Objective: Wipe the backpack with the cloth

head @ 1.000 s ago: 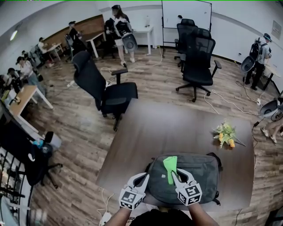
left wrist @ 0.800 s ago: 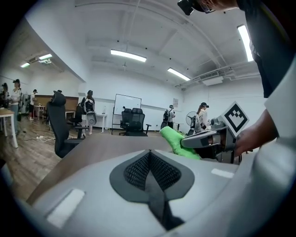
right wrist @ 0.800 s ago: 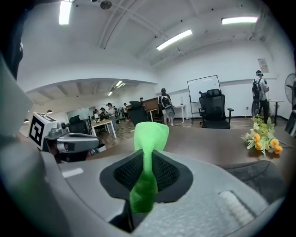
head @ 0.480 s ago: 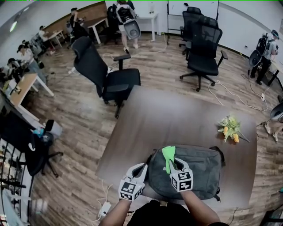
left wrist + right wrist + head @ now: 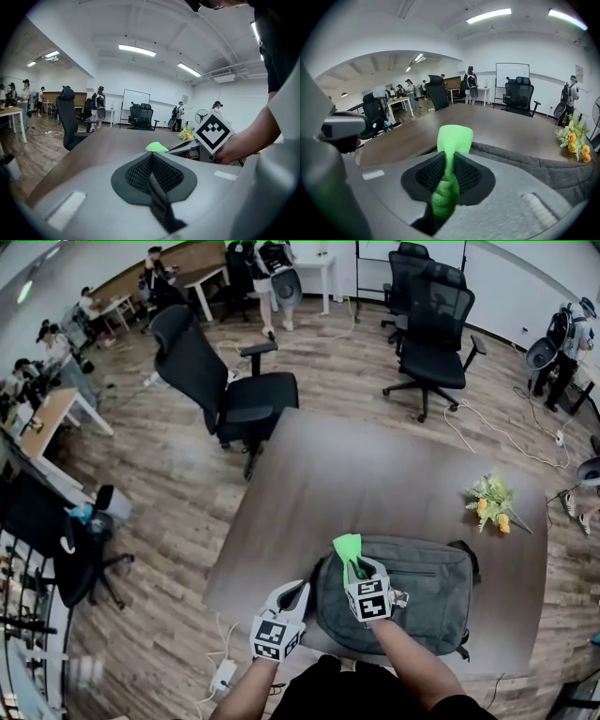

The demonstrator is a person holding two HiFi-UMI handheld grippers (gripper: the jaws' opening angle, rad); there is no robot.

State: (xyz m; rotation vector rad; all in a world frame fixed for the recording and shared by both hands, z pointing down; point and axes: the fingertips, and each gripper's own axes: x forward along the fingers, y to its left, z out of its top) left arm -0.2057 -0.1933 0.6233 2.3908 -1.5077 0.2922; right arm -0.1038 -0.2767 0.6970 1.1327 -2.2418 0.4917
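A grey backpack lies flat on the near part of the brown table. My right gripper is over the backpack's left end, shut on a bright green cloth that sticks out ahead of the jaws. In the right gripper view the cloth is pinched between the pads of the gripper, above the backpack's grey fabric. My left gripper hangs off the backpack's left edge near the table's front. Its jaws are shut with nothing between them. The cloth shows just beyond them.
A small bunch of yellow flowers lies at the table's right side. A black office chair stands at the table's far left corner, and more chairs stand further back. Cables run over the wood floor. People stand and sit at the room's edges.
My right gripper has carried the cloth forward and to the left over the backpack, toward its left end. The left gripper has stayed about where it was.
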